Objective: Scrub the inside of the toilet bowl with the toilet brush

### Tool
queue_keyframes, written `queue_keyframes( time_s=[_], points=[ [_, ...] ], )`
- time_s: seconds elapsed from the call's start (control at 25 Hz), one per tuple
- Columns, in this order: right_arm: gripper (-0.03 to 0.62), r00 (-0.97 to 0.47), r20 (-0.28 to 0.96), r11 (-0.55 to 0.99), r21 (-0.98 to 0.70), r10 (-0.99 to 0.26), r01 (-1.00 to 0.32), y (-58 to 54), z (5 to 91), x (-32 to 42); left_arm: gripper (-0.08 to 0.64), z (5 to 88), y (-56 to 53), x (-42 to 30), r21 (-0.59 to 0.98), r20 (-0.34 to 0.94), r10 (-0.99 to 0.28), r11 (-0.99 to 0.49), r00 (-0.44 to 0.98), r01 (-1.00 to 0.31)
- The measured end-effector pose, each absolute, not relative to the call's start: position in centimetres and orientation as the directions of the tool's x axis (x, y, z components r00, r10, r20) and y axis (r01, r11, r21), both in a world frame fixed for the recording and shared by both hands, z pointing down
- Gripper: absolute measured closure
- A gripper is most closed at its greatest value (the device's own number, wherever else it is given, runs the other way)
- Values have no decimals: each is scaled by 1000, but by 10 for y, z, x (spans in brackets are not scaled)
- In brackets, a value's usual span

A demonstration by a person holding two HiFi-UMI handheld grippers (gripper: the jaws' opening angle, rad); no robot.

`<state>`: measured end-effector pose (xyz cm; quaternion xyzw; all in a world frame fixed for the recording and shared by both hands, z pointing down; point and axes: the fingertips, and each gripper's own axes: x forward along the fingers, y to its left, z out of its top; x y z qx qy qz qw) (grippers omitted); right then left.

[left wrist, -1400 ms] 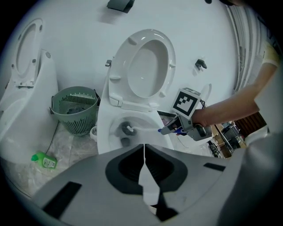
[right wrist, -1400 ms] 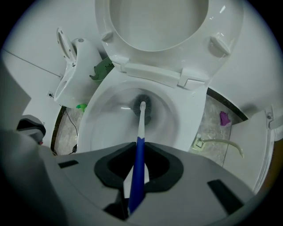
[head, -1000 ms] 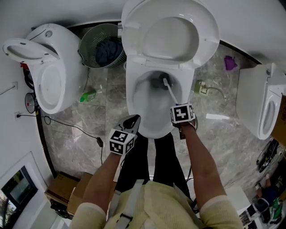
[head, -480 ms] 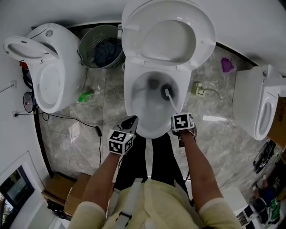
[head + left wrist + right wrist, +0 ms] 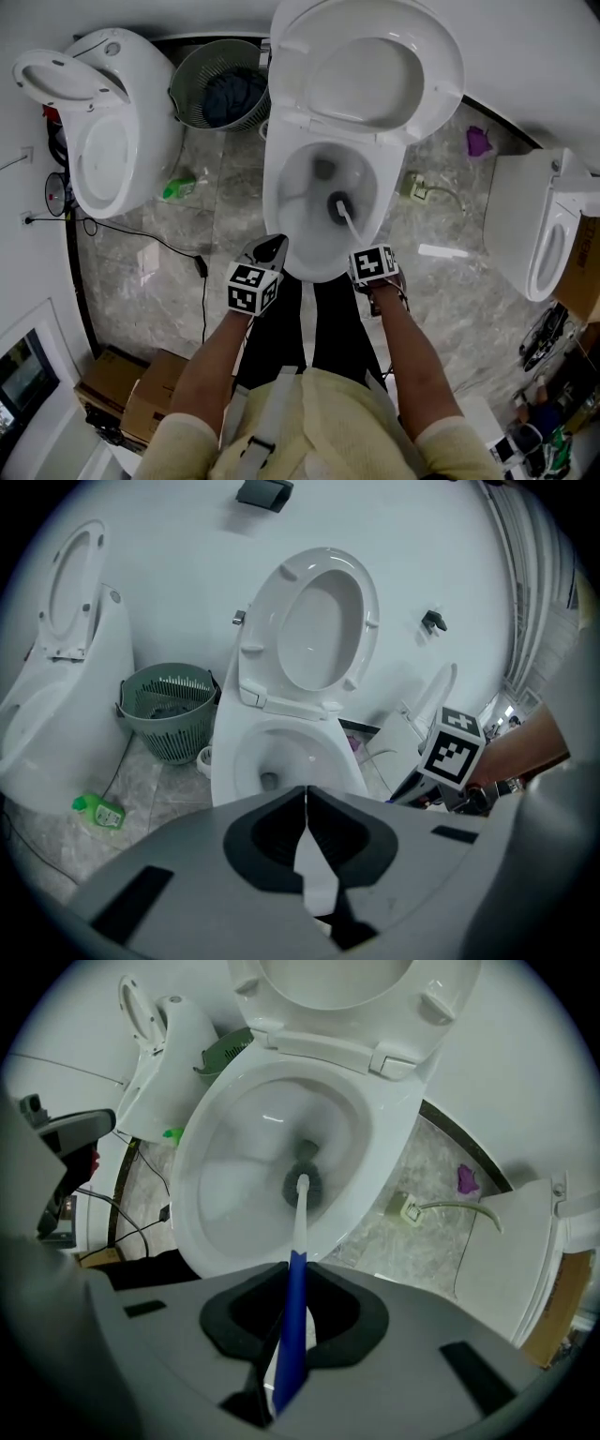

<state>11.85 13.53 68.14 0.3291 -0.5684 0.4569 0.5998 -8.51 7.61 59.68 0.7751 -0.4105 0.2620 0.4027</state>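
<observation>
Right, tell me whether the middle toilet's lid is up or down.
Up: the lid stands raised behind the bowl, toilet brush inside it.

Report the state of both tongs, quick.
Left tongs: shut, holding nothing.
Right tongs: shut on the toilet brush.

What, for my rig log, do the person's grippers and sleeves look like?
Both the left gripper and right gripper have grey bodies with black fingers; each carries a white cube printed with black square markers. The person wears pale yellow sleeves.
</observation>
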Motion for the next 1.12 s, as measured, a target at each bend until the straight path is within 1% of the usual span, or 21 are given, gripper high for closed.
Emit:
queue_keyframes(
  time_s=[0.6, 0.76, 0.92, 1.04, 1.12],
  points=[
    [520, -108, 961, 491, -224, 253, -842, 170, 682, 69, 541, 602, 97, -102, 414, 748, -430, -293, 505, -862],
    [520, -149, 956, 472, -256, 253, -844, 169, 680, 55, 541, 602, 98, -104, 417, 746, -433, -289, 506, -862],
    [520, -178, 940, 420, -292, 290, -859, 170, 671, 45, 541, 602, 98, -106, 417, 743, -439, -286, 505, -862],
    [520, -213, 942, 427, -309, 259, -850, 158, 672, 32, 541, 601, 98, -107, 419, 742, -441, -285, 506, -862],
    [520, -212, 942, 417, -308, 261, -855, 154, 671, 27, 541, 601, 98, -107, 419, 741, -440, -285, 507, -862]
  ],
)
